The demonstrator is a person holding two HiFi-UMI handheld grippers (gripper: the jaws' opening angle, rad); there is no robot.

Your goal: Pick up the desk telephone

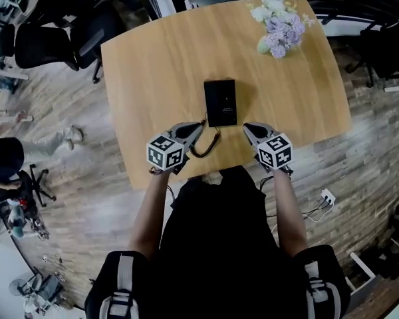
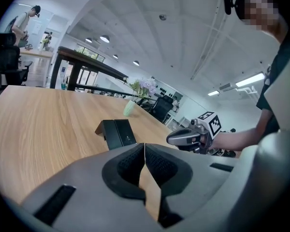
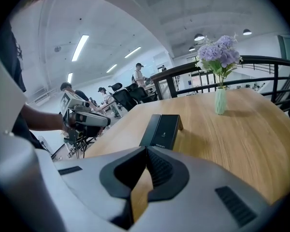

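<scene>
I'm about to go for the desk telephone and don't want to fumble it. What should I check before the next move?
1. Jaws opened for a grasp: not ok. The left gripper and right gripper are both shut, with nothing between their jaws.
2. Telephone within reach: ok. The telephone lies flat on the table, just beyond both grippers and touched by neither.
3. Cord out of the way: cannot tell. The coiled cord loops close beside the left gripper.
4. Breakables nearby: ok. The flower vase stands well apart, at the far corner.
5. Nothing lying on the telephone: ok.
</scene>
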